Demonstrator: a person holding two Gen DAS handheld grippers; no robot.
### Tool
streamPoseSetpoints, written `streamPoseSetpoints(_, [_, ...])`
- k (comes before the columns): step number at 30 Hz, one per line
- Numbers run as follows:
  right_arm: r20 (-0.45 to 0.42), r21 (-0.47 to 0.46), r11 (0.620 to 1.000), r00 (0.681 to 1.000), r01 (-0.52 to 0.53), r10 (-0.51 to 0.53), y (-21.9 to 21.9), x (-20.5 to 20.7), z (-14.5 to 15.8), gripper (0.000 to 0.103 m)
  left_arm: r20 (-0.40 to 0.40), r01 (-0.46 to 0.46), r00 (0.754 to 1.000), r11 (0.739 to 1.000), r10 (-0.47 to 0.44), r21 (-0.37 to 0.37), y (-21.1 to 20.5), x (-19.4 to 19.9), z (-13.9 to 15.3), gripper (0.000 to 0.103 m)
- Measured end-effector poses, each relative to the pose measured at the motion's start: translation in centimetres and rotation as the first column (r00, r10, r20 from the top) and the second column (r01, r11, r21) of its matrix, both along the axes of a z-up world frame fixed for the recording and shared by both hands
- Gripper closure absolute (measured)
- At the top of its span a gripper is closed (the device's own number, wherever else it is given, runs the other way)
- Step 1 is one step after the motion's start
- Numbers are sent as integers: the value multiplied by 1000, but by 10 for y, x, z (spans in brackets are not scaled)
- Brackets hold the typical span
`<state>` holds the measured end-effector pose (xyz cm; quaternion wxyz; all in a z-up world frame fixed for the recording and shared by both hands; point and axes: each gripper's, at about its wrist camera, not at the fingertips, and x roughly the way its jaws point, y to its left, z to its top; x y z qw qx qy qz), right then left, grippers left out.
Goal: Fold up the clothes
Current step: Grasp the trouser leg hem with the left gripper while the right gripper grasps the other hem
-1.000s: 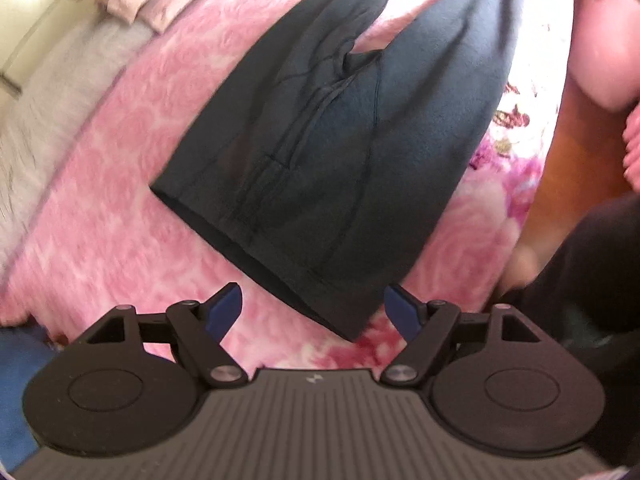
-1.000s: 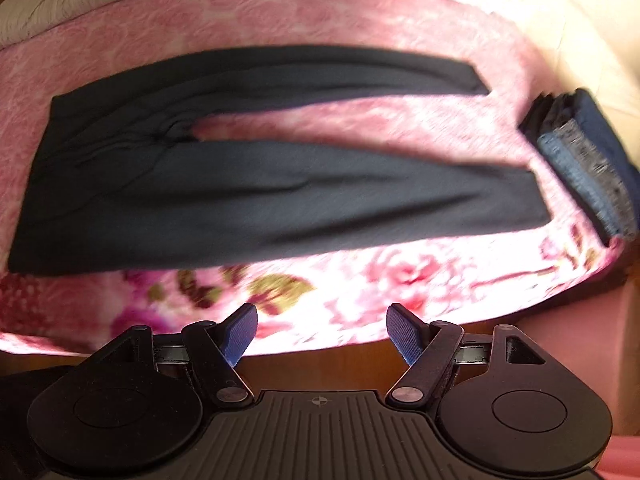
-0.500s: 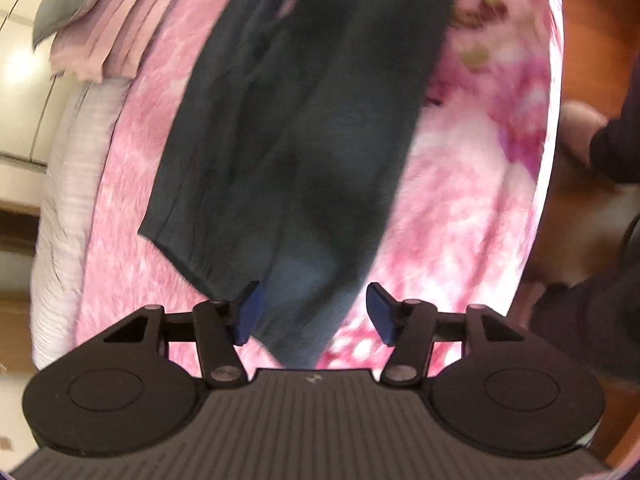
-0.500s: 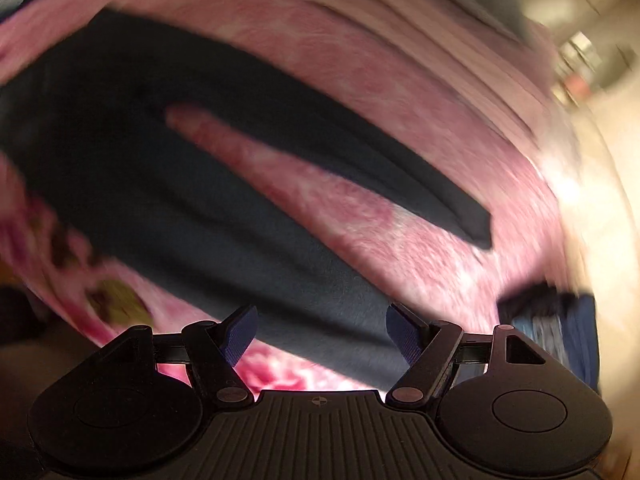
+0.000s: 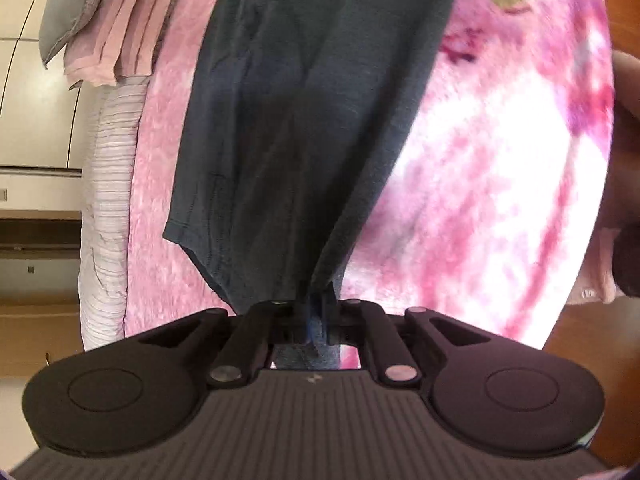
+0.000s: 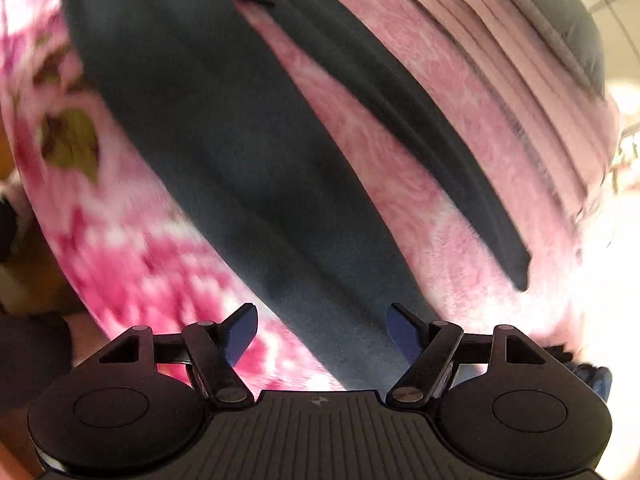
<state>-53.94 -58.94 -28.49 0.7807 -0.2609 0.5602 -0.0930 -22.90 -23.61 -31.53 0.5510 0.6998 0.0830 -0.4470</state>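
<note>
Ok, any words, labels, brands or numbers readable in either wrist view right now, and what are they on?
No readable text in either view.
Left tool: a small pale mark on its body, a symbol and not letters.
Right tool: a small crosshair mark on its body, no letters.
Dark trousers: no label or tag visible.

no readable text, labels, brands or numbers anywhere

A bed under a pink floral blanket (image 5: 500,184), pale pillows (image 5: 108,36) stacked beside cream cabinet panels (image 5: 36,92).
</note>
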Motion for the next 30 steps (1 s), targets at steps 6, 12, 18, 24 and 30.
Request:
streamPoseSetpoints(6, [-38, -125, 984, 992, -127, 123, -19, -34, -37, 29, -34, -99, 995, 995, 98, -27, -12, 2, -1, 98])
streamPoseSetpoints(12, [106, -159, 958, 961, -237, 255, -13, -41, -48, 48, -37, -161, 986, 987, 160, -22, -9, -8, -5, 98])
streamPoseSetpoints(18, [102, -271, 939, 964, -210, 245, -33, -56, -65, 48, -12, -161, 987, 987, 161, 7, -8, -9, -6, 96])
streamPoseSetpoints(24, [24, -366, 924, 991, -113, 131, -91, -86, -75, 48, 8, -178, 984, 984, 178, 14, -12, -10, -8, 96])
streamPoseSetpoints(30, [-20, -405, 910, 996, -86, 85, -128, -101, -85, 51, 13, -211, 978, 977, 210, 21, -19, -9, -5, 96])
